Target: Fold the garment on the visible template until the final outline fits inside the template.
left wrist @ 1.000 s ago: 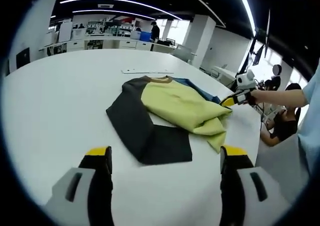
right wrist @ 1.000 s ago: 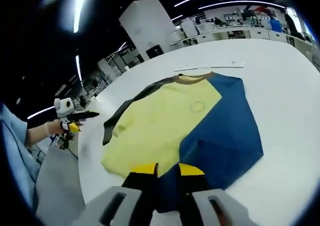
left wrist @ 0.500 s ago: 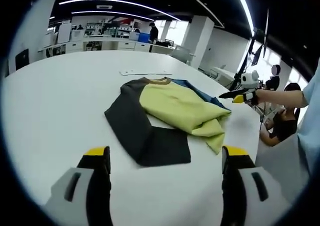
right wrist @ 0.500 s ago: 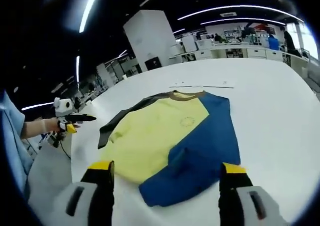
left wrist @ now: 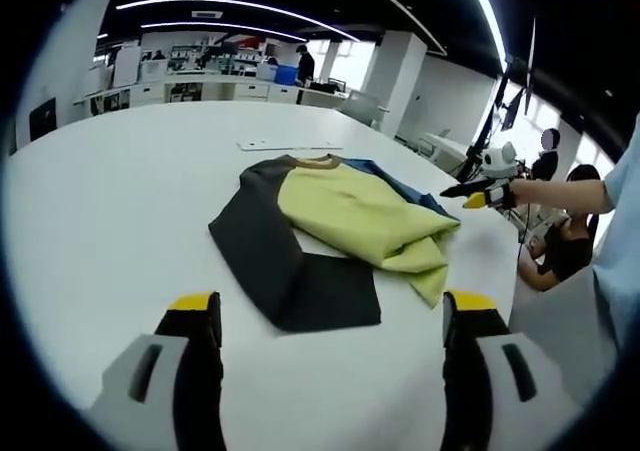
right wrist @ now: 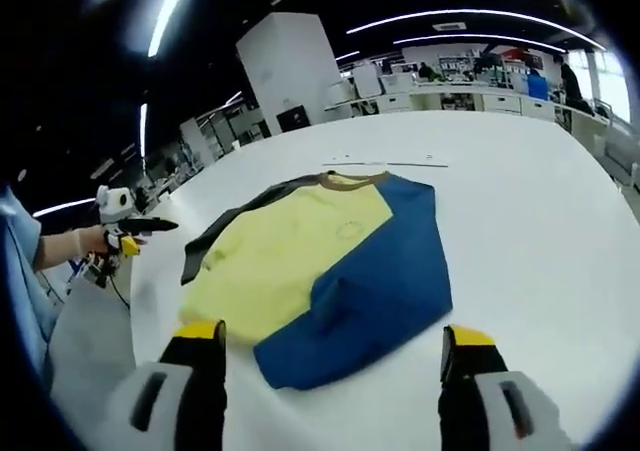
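Note:
A garment lies crumpled on the white table (left wrist: 100, 201). In the left gripper view its black side (left wrist: 270, 251) is nearest, the yellow body (left wrist: 360, 216) is bunched behind it, and a blue edge (left wrist: 400, 179) peeks out beyond. My left gripper (left wrist: 332, 306) stands open just short of the black part, holding nothing. In the right gripper view the blue side (right wrist: 385, 281) lies partly doubled over, beside the yellow body (right wrist: 290, 261) and a black sleeve (right wrist: 225, 231). My right gripper (right wrist: 333, 336) is open at the blue hem. A thin pale strip (right wrist: 385, 162) lies past the collar.
The right gripper (left wrist: 480, 193), held in a hand, hovers by the table's right edge. The left gripper (right wrist: 125, 233) shows at the table's left edge. A seated person (left wrist: 565, 246) is beyond that edge. Desks and pillars stand far behind. The table (right wrist: 540, 221) extends wide around the garment.
My right gripper was shut on the blue hem a second ago; it has opened, let go and drawn back. The left gripper view has barely shifted.

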Demonstrator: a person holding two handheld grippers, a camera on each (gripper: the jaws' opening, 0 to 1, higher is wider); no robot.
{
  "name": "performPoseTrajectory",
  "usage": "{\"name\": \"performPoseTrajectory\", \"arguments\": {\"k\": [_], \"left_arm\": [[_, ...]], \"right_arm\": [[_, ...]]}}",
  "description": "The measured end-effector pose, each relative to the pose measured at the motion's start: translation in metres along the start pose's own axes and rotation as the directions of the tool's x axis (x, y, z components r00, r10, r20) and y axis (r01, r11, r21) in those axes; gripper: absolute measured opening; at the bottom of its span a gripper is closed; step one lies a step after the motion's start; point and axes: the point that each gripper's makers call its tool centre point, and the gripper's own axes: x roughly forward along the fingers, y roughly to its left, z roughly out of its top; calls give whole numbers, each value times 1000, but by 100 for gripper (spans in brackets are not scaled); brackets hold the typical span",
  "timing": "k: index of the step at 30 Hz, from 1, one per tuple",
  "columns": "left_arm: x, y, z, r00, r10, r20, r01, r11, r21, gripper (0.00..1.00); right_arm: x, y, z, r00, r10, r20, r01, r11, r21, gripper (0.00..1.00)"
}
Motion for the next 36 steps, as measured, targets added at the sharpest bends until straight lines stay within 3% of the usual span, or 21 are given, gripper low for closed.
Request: {"name": "performPoseTrajectory", "arguments": {"k": [5,10,36], "left_arm": [[1,0,-1,1000,0,-1,0,1000,-2,89],[1,-2,-2,1000,-2,-2,2,1000,-6,88],[-6,0,-12,1000,12,-5,-12,1000,-27,87]], "right_arm": [[-2,-2,-5,1000,10,-13,-10,1000,23,56],[1,-4,-6,1000,11,-17,-10,999,44,42],[17,-20,-14,998,-30,-49,33,997,63,9]]}}
